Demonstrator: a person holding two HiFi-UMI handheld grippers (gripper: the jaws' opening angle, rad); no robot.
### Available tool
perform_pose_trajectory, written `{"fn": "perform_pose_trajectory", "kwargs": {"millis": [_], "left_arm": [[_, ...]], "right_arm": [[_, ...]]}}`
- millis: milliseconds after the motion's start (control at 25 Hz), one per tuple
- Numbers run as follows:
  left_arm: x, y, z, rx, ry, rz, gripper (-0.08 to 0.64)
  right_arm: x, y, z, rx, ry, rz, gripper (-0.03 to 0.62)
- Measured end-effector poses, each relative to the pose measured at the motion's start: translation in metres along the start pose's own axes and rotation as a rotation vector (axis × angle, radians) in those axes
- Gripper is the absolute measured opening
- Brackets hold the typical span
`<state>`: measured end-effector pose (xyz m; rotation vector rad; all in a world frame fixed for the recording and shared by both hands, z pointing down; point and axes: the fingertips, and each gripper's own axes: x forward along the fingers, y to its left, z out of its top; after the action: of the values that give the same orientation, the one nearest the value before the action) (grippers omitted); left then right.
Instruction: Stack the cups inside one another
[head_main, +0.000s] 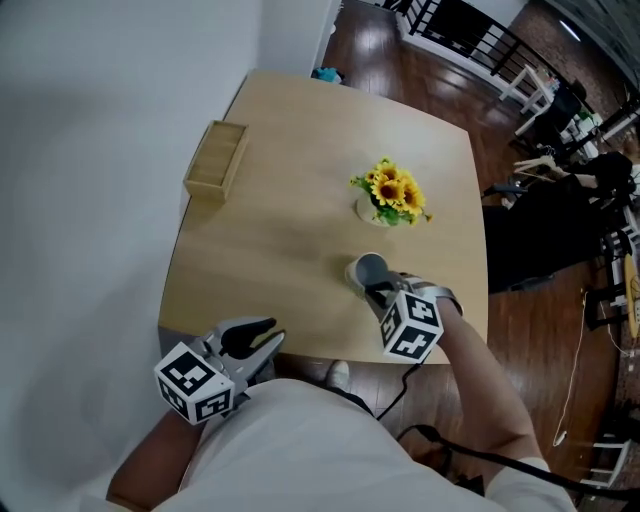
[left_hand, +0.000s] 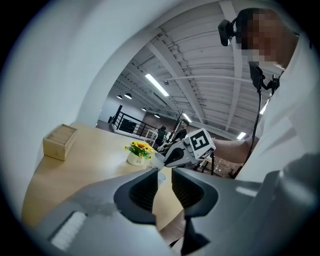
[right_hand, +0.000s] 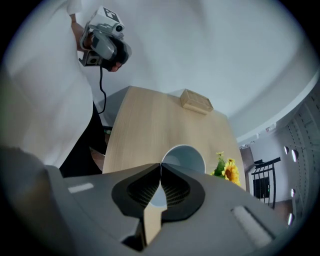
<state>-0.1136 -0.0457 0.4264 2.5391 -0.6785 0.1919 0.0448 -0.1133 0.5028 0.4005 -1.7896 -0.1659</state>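
Observation:
A pale grey cup (head_main: 366, 270) is tilted just above the near right part of the wooden table (head_main: 290, 230). My right gripper (head_main: 376, 291) is shut on its rim; in the right gripper view the cup's open mouth (right_hand: 184, 159) shows just past the closed jaws (right_hand: 160, 169). In the left gripper view the held cup (left_hand: 156, 161) hangs over a second small white cup (left_hand: 162, 176) that stands on the table. My left gripper (head_main: 268, 333) hovers at the table's near edge, jaws a little apart and empty (left_hand: 163, 173).
A pot of sunflowers (head_main: 392, 197) stands just beyond the held cup. A wooden box (head_main: 216, 158) sits at the table's left edge beside the white wall. Dark wood floor, a black chair (head_main: 535, 235) and railings lie to the right.

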Motion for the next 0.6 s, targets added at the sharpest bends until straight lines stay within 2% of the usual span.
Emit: {"fn": "perform_pose_trajectory", "kwargs": {"millis": [320,600], "left_arm": [[0.035,-0.02,0.003,-0.001,0.003,-0.039,0.096],[0.046,-0.021,0.002,-0.015,0.006,-0.022,0.097]], "right_arm": [[-0.013,-0.004,-0.056,0.06,0.046,0.01,0.015],[0.003,0.004,-0.075,0.063,0.063,0.066,0.015]]}}
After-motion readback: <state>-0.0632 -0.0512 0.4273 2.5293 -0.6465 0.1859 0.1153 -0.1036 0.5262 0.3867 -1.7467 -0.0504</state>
